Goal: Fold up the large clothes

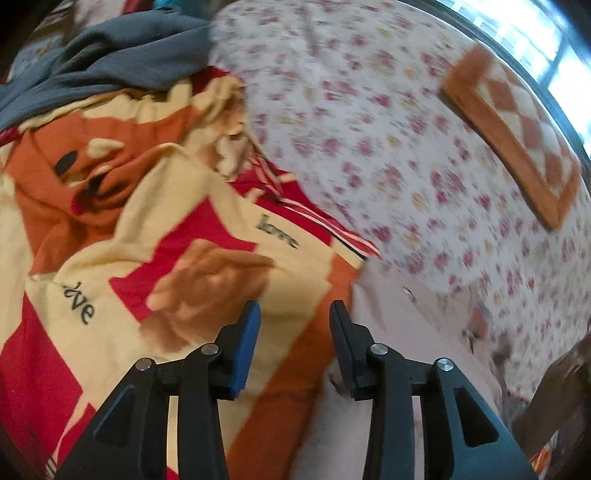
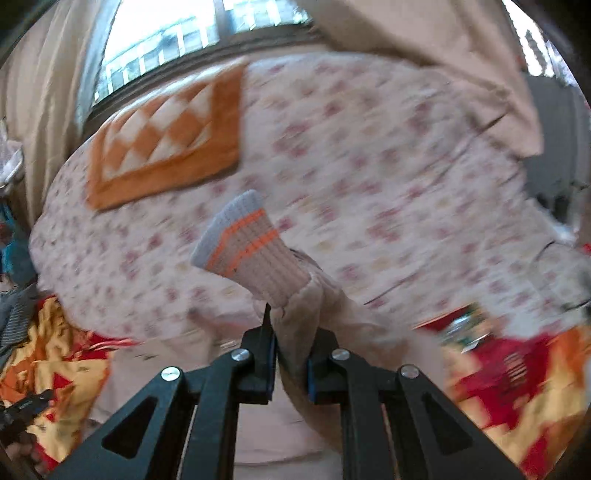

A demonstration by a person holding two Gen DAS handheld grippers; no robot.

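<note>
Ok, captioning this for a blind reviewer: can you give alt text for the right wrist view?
The right gripper is shut on a beige garment, whose ribbed cuff with orange stripes sticks up past the fingers. Behind it lie a floral sheet, an orange checked mat and a window; the picture is blurred.

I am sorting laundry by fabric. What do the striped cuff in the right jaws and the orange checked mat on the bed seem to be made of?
Striped cuff: ribbed knit, matte, likely cotton blend; raised vertical ribs show. It belongs to a pale beige garment that the right gripper clamps.

Orange checked mat: looks like soft woven or plush cloth, matte; blur leaves it open.
</note>
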